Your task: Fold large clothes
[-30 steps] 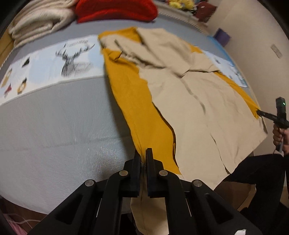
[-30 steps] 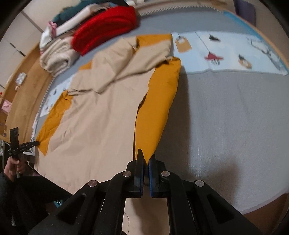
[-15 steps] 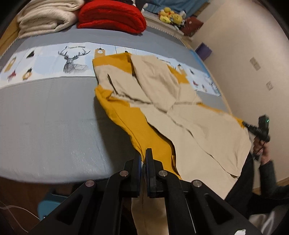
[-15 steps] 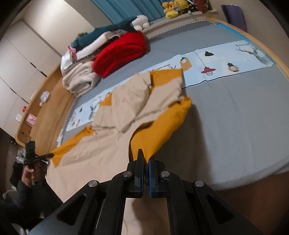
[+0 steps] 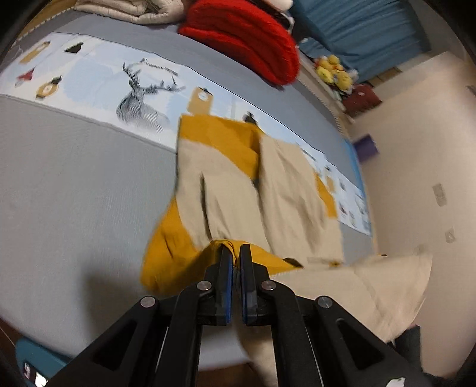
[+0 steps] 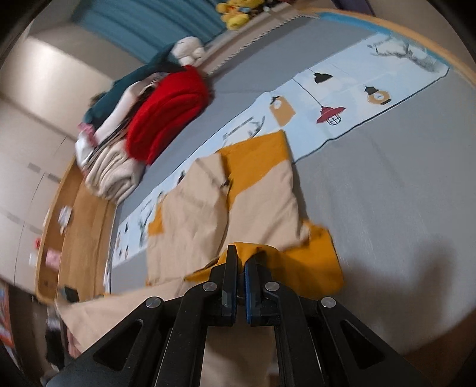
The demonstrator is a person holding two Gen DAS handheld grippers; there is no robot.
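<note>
A large beige and mustard-yellow garment [image 5: 238, 193] lies on the grey bed [image 5: 74, 178], its collar end toward the printed strip. My left gripper [image 5: 236, 253] is shut on a bunched mustard edge at the garment's near hem, lifted off the bed. In the right wrist view the same garment [image 6: 223, 208] spreads ahead, and my right gripper [image 6: 241, 256] is shut on the mustard hem at the other side. Between the two grips the beige lower part hangs in a loose fold [image 5: 372, 282].
A folded red blanket [image 5: 244, 38] and cream blankets [image 5: 134, 9] are stacked at the far side of the bed [image 6: 386, 208]. A pale printed strip with a deer [image 5: 139, 95] crosses the bed. Yellow plush toys [image 5: 333, 71] sit by the blue curtain. A wooden floor edge [image 6: 83, 223] lies left.
Both grippers have carried the garment's hem forward toward the collar, so the lower part now folds over itself. Both views have rolled and swung. The other hand has left the left wrist view.
</note>
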